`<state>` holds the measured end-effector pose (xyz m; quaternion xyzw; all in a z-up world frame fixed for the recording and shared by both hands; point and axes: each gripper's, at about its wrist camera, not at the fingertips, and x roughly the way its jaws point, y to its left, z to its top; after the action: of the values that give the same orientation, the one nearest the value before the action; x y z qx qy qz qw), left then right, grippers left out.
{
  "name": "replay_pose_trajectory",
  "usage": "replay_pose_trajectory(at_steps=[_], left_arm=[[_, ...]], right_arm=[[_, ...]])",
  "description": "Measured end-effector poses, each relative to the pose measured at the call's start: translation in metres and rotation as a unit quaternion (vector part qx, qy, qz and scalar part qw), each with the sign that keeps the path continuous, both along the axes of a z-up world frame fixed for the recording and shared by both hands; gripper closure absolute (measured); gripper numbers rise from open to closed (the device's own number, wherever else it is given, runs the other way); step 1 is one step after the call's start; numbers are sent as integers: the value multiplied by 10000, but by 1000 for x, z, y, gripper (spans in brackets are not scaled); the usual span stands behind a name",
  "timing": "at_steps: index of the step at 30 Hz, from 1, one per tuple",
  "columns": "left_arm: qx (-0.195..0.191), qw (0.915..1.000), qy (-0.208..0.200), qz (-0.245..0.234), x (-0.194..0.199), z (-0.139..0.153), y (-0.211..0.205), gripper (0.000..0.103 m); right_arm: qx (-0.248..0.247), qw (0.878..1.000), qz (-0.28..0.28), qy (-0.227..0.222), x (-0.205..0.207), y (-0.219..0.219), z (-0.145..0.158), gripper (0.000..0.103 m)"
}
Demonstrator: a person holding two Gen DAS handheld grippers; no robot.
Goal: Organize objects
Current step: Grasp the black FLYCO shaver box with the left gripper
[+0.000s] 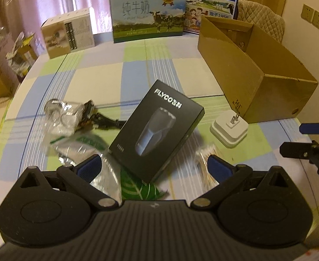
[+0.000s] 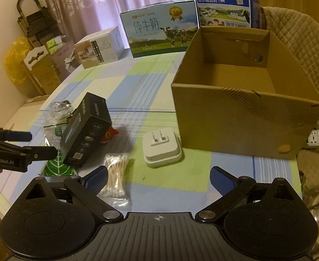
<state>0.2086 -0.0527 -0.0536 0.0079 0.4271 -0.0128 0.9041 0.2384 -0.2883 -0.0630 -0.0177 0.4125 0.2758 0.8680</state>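
Left wrist view: left gripper at bottom centre, blue-padded fingers spread wide apart, nothing between the pads. Black shaver box sits mid-frame, tilted, its near corner propped on a green leaf-print packet. Clear plastic bags w/ a black cable lie centre-left; cotton swab pack lower right of centre, just beside the right finger. White plug adapter, prongs up, rests right of centre, near the open cardboard box at upper right. Right gripper pokes in at the right edge, fingers apart. Right wrist view: right gripper at bottom centre, fingers wide open & empty; swab pack touches the left finger's tip area. Adapter at centre, near the cardboard box filling the right half; its interior looks empty. Shaver box leans centre-left, a small red item just beside it. Left gripper enters from the left edge, fingers parted. Checked tablecloth covers the table; milk cartons stand along the top.
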Motion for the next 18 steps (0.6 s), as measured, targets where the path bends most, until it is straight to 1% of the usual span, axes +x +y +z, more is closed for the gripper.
replay_pose_trajectory(at_steps=[4,8,14,18], left_arm=[[84,9997,39,-213,17,-7,-3,1],[243,9982,62,-538,34,-14,-3,1],[413,9927,173,-1120,59,-29,2,1],[355,9887,224,-1436,71,-36,7,1]], right_arm=[[6,9999,-151,79,9,-6,-3,6],[-31,9991,-393,139,12,-12,-7,6],[-40,9953,-927,265,10,-16,-10,6],[-82,9931,-1133,288,8,-7,-13,6]])
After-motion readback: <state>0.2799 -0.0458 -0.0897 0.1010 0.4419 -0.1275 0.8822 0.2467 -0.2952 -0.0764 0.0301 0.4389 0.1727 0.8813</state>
